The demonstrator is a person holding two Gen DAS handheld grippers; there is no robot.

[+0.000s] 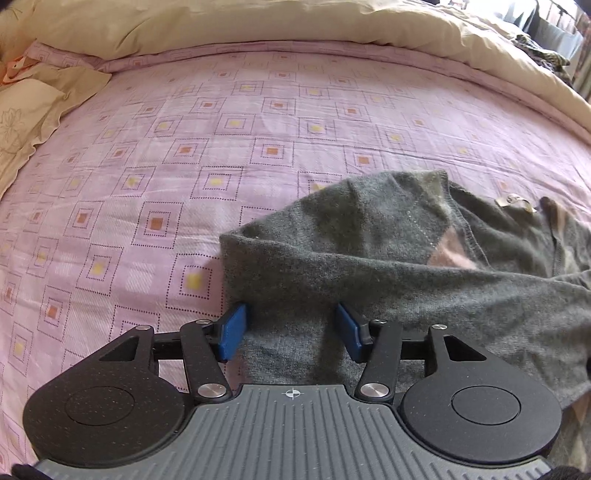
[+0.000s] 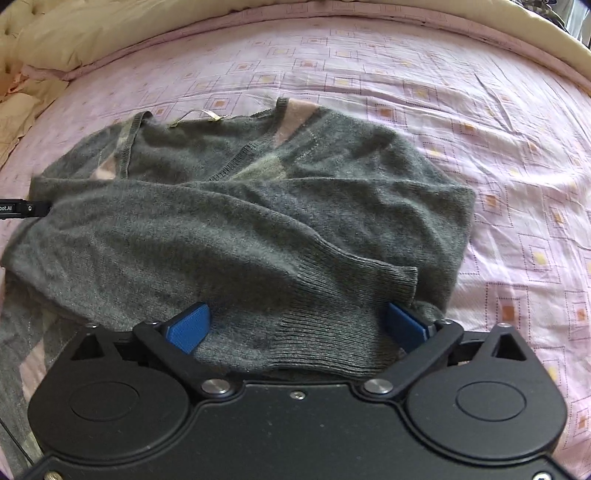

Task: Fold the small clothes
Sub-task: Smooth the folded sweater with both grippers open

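A grey knitted sweater (image 2: 236,206) is found lying partly folded on the pink patterned bedsheet (image 1: 147,155), near the bed's front edge, with one sleeve laid across the body. The left gripper (image 1: 291,330) is seen with its jaws apart over the garment's left edge. The right gripper (image 2: 299,326) is likewise spread wide, its blue pads (image 2: 190,326) flanking the ribbed cuff (image 2: 369,295). A beige quilt (image 1: 258,22) is bunched along the far edge.

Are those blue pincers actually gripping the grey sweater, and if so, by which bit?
Nothing is gripped. Both the left gripper and the right gripper stand open, fingers spread, over the lower edge of the grey sweater.
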